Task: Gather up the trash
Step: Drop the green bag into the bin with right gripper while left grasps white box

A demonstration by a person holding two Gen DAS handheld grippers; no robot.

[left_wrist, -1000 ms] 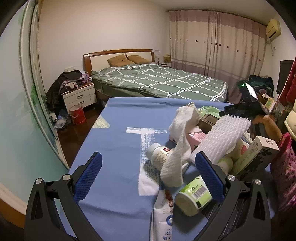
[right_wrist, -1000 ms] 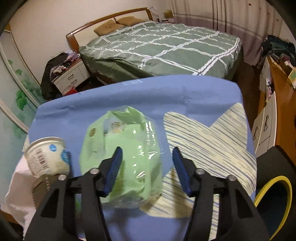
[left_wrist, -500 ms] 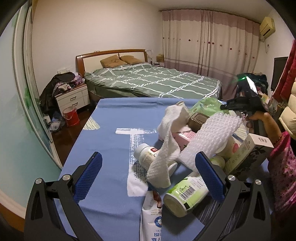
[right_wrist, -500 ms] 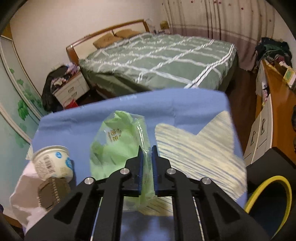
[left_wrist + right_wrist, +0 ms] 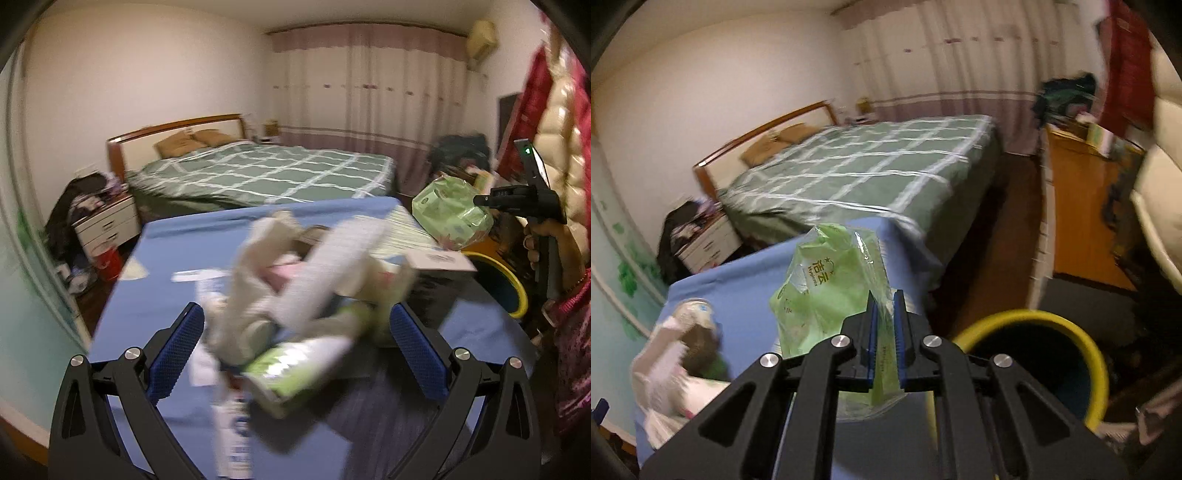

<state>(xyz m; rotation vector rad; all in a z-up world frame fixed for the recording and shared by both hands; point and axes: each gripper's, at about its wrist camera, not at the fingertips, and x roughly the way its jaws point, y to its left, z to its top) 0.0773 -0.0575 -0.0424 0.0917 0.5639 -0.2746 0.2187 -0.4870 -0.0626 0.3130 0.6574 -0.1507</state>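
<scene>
My right gripper (image 5: 885,306) is shut on a crumpled green plastic wrapper (image 5: 827,291), which hangs in the air past the table's right edge. The yellow-rimmed bin (image 5: 1032,321) stands just to its lower right. In the left wrist view the same green wrapper (image 5: 450,214) hangs from the right gripper (image 5: 480,201), above the bin (image 5: 515,291). My left gripper (image 5: 295,332) stands open over a blurred pile of trash (image 5: 295,280): white cloth, foam sheet, bottles and a box. Nothing is between its fingers.
A blue cloth covers the table (image 5: 155,295). Behind it stands a bed (image 5: 258,173) with a green checked cover and a nightstand (image 5: 105,223) at the left. A wooden dresser (image 5: 1082,206) lines the right wall. A person's hand (image 5: 546,240) holds the right gripper.
The right gripper closed on the green wrapper, lifted it off the table and carried it right toward the bin. The left gripper shifted right over the pile, still open.
</scene>
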